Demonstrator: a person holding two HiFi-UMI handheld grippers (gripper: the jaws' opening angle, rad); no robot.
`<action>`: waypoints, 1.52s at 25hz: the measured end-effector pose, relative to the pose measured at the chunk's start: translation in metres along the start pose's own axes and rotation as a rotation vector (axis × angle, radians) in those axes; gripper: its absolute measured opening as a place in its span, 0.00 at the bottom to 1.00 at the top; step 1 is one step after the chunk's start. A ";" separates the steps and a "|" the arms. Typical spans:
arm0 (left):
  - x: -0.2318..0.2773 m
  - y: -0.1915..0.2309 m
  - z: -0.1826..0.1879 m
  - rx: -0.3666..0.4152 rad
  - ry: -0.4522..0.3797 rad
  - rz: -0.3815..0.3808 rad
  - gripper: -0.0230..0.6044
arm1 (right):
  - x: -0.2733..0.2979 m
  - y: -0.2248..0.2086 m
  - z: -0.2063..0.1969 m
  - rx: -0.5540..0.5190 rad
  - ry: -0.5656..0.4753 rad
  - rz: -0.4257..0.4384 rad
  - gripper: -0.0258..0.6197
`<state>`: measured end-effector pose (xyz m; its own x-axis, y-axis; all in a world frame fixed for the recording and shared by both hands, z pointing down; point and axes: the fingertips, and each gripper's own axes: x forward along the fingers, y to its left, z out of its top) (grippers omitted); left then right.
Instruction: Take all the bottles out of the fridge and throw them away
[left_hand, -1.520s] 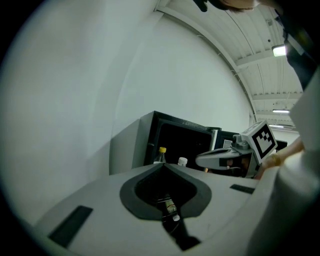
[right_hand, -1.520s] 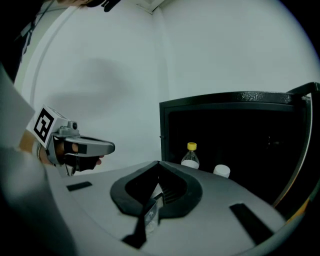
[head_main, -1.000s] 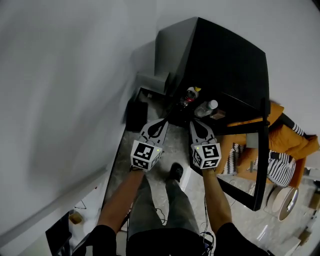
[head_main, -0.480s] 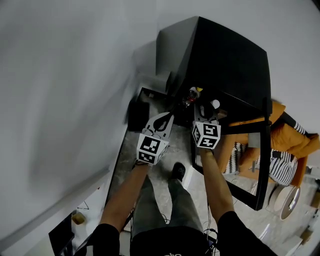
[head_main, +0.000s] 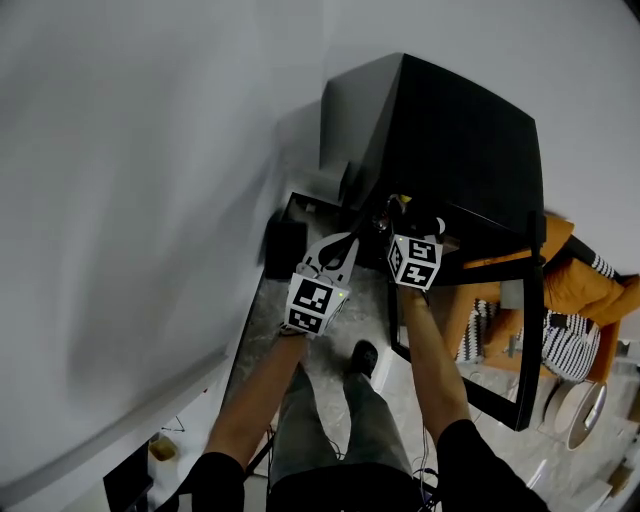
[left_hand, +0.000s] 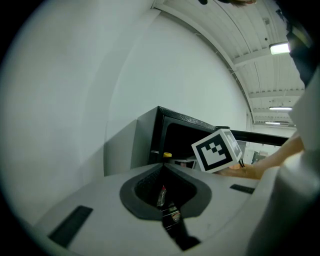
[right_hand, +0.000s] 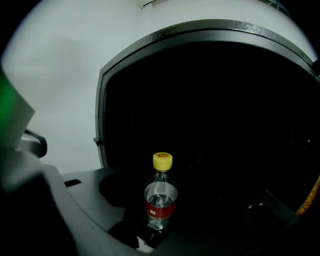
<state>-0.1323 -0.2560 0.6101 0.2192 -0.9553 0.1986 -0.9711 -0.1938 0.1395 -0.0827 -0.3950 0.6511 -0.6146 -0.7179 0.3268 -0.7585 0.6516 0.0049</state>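
Bottle (right_hand: 161, 197) is seen upright at lower centre of the right gripper view, long axis vertical and yellow cap up, before the dark fridge (right_hand: 225, 100). It stands between the jaws of the right claw (head_main: 404, 218), which have just been opening and are released. The left claw (left_hand: 162, 169) is clenched on nothing.

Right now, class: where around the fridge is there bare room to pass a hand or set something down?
The floor between the wall and the person's leg is bare, up to the black box. Inside the fridge, the space right of the bottle looks free, though too dark to be sure. Left of the bottle it is tighter, near the frame.
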 end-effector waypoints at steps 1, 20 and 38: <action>0.000 0.001 0.000 -0.001 0.000 0.000 0.05 | 0.003 0.000 0.001 -0.003 0.000 -0.002 0.35; -0.002 0.011 0.010 -0.030 -0.006 0.026 0.05 | 0.006 0.002 0.008 -0.057 0.016 -0.023 0.28; -0.069 -0.006 0.035 -0.044 0.003 0.085 0.05 | -0.107 0.036 0.022 -0.022 0.016 0.050 0.28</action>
<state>-0.1447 -0.1965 0.5620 0.1366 -0.9670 0.2149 -0.9811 -0.1021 0.1641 -0.0483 -0.2999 0.5957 -0.6483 -0.6801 0.3424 -0.7217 0.6922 0.0086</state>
